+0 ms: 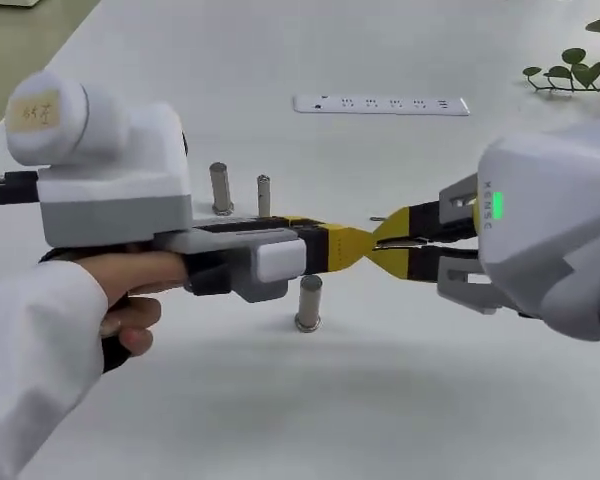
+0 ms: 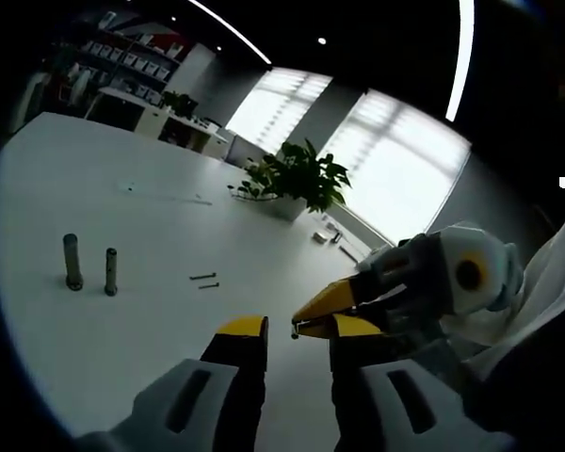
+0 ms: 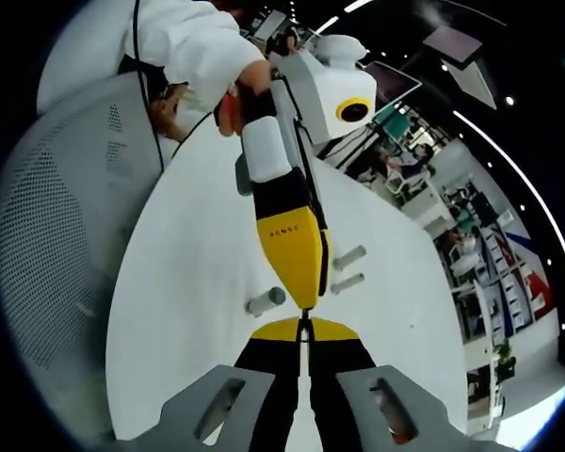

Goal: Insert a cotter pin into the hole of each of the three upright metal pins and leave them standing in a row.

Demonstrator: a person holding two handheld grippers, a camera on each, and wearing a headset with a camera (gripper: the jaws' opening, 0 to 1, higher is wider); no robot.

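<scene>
I am holding the right tool (image 3: 304, 328) closed on what looks like a small cotter pin (image 2: 295, 330), its tips sitting between the parted jaws of the left tool (image 2: 298, 327) above the desk (image 1: 400, 400); the near metal pin (image 1: 308, 303) is standing below them, two other metal pins (image 1: 220, 188) behind. The handover is looking risky: the left jaws closing off-centre, or the right releasing early, would be dropping the cotter pin, and either tool sinking would be toppling the near metal pin.
</scene>
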